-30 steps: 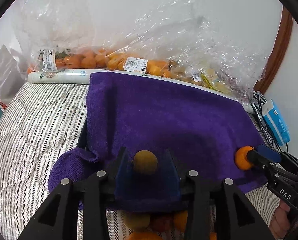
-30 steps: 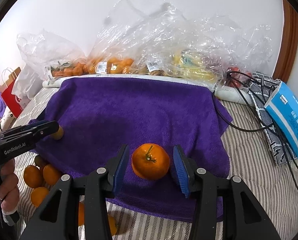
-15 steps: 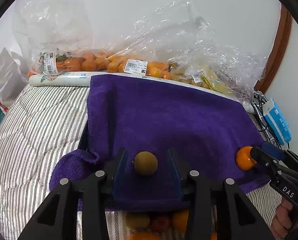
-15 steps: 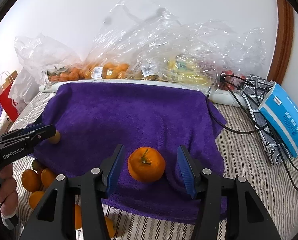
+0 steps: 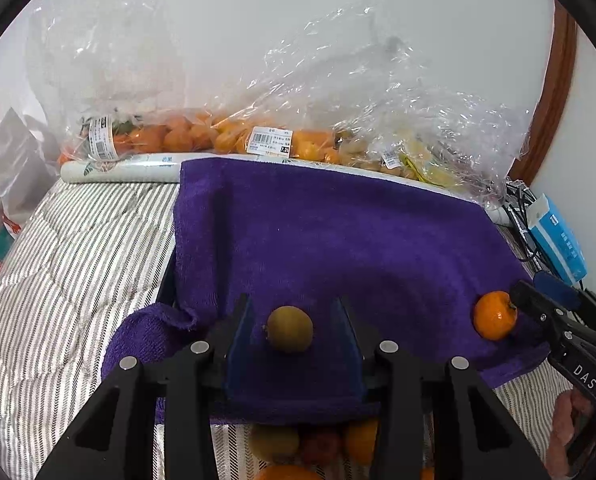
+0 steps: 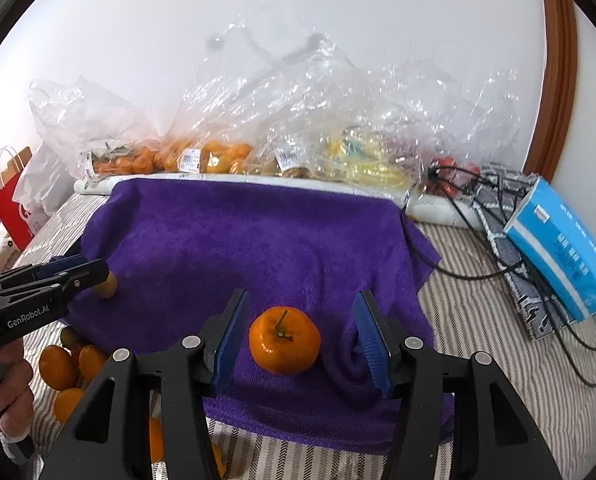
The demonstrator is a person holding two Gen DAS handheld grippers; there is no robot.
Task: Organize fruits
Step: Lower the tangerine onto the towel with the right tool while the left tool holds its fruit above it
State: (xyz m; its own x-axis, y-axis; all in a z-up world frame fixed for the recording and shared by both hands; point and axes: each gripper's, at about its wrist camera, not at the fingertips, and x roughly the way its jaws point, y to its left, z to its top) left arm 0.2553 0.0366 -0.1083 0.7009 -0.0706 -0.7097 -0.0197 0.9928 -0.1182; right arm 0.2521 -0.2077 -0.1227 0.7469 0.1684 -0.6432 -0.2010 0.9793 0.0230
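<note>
A purple towel (image 5: 338, 240) is spread over the striped bed. A small brown-green fruit (image 5: 289, 329) lies on its near edge between the blue pads of my left gripper (image 5: 291, 312), which is open with a gap on each side. An orange tangerine (image 6: 284, 340) with its stalk up rests on the towel inside my right gripper (image 6: 301, 320). That gripper is open too, its pads clear of the peel. Each view catches the other gripper: the right gripper (image 5: 538, 294) beside the tangerine (image 5: 494, 315), the left gripper (image 6: 77, 272) by the brown fruit (image 6: 106, 285).
Clear plastic bags of tangerines (image 5: 185, 140) and yellow fruit (image 6: 362, 160) line the wall behind the towel. Loose fruit (image 6: 69, 364) lies off the towel's front left edge. A blue box (image 6: 566, 248) and black cables (image 6: 478, 272) lie to the right, with a red paper bag (image 6: 9, 204) at far left.
My right gripper's jaws have spread away from the tangerine, which now sits free on the towel. The left gripper and its brown fruit have hardly shifted.
</note>
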